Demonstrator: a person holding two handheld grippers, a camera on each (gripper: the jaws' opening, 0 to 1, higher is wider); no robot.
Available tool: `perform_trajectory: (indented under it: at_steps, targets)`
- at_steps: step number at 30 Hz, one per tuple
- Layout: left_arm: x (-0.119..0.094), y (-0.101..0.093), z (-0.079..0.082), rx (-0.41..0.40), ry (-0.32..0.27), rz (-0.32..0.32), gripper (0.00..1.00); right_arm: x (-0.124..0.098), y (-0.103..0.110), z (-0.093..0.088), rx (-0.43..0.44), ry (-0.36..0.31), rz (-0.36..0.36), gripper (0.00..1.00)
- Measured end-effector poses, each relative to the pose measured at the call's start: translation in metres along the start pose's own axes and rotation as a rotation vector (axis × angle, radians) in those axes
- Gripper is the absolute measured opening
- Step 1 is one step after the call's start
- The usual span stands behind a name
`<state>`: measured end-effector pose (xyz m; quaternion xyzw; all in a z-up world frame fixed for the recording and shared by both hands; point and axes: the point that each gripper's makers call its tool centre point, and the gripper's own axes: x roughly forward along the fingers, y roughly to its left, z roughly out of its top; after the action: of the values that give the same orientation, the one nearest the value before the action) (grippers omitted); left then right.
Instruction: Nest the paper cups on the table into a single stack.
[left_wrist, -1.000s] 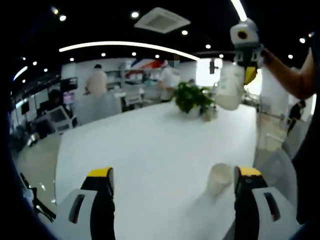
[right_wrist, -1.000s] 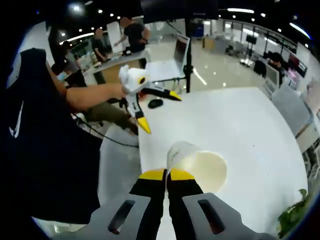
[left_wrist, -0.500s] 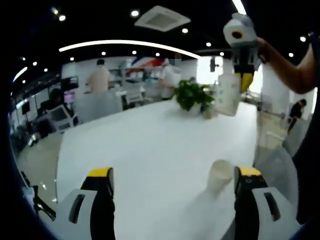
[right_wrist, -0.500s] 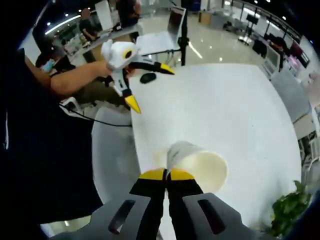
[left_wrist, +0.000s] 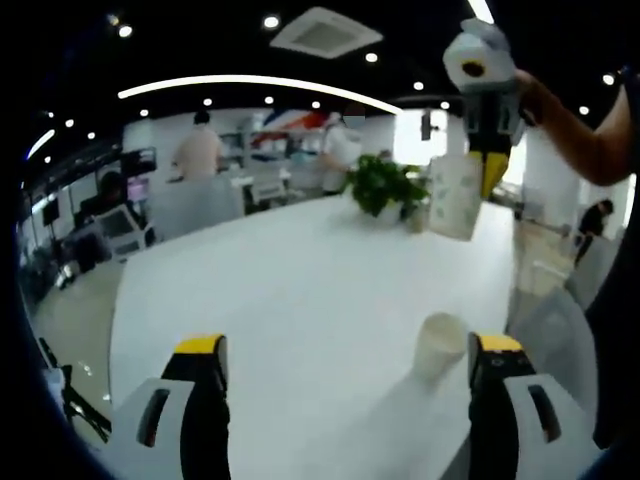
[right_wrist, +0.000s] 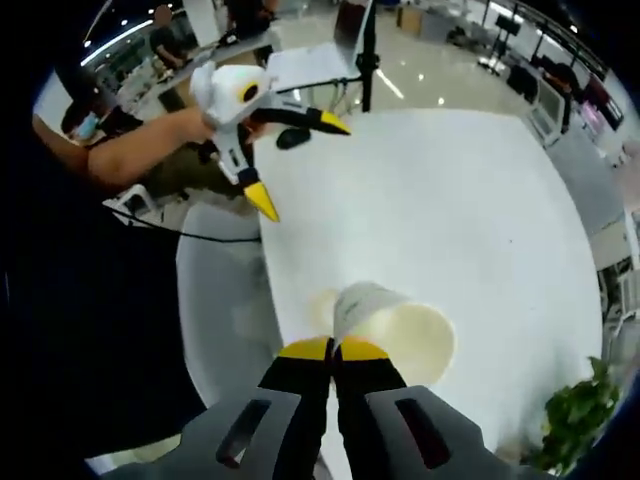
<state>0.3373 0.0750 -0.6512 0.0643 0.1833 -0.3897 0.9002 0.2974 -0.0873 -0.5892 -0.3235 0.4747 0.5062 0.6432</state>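
Right gripper view: my right gripper (right_wrist: 334, 349), pinching a white paper cup (right_wrist: 392, 326) by its rim, has swung over the second white cup (left_wrist: 439, 345) at the white table's (left_wrist: 300, 290) near edge, left gripper (left_wrist: 345, 350) spread wide, so nesting's next.

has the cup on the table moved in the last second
No. In the left gripper view the standing cup keeps its spot on the white table, just left of the left gripper's right finger, while the right gripper carries another cup above.
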Motion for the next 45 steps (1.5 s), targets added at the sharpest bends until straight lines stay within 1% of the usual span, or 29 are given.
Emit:
perform_trajectory:
  at_steps: [5, 9, 11, 14, 18, 23, 26, 30, 36, 39, 42, 45]
  targets:
    - [0.000, 0.001, -0.003, 0.012, 0.013, 0.003, 0.99, 0.009, 0.001, -0.001, 0.003, 0.009, -0.006, 0.00]
    - [0.000, 0.001, -0.008, 0.032, 0.031, 0.009, 0.99, 0.019, -0.001, -0.006, 0.008, 0.035, -0.018, 0.00]
    - [0.000, 0.001, -0.010, 0.035, 0.034, 0.009, 0.99, 0.023, -0.003, -0.009, -0.002, 0.060, -0.036, 0.00]
    - [0.000, 0.002, -0.012, 0.031, 0.038, 0.013, 0.99, 0.027, 0.000, -0.009, -0.005, 0.072, -0.033, 0.00]
    - [0.001, 0.000, -0.013, 0.025, 0.034, 0.012, 0.99, 0.031, 0.004, -0.009, -0.032, 0.096, -0.039, 0.00]
    - [0.001, -0.003, -0.014, 0.031, 0.032, 0.010, 0.99, 0.040, 0.011, -0.008, -0.046, 0.117, -0.027, 0.00]
    - [0.002, -0.003, -0.014, 0.035, 0.035, 0.009, 0.99, 0.046, 0.012, -0.011, -0.052, 0.133, -0.030, 0.00]
    - [0.002, -0.003, -0.014, 0.034, 0.032, 0.005, 0.99, 0.055, 0.018, -0.015, -0.052, 0.145, -0.010, 0.00]
    - [0.002, -0.002, -0.013, 0.034, 0.029, 0.015, 0.99, 0.067, 0.018, -0.019, -0.044, 0.154, -0.003, 0.00]
    - [0.001, 0.000, -0.012, 0.034, 0.027, 0.021, 0.99, 0.072, 0.021, -0.019, -0.040, 0.151, 0.007, 0.00]
    - [-0.003, 0.007, -0.010, 0.017, 0.017, 0.038, 0.99, 0.079, 0.021, -0.021, -0.038, 0.161, 0.009, 0.00]
    - [-0.005, 0.009, -0.009, 0.008, 0.010, 0.044, 0.99, 0.084, 0.020, -0.023, -0.033, 0.168, 0.013, 0.00]
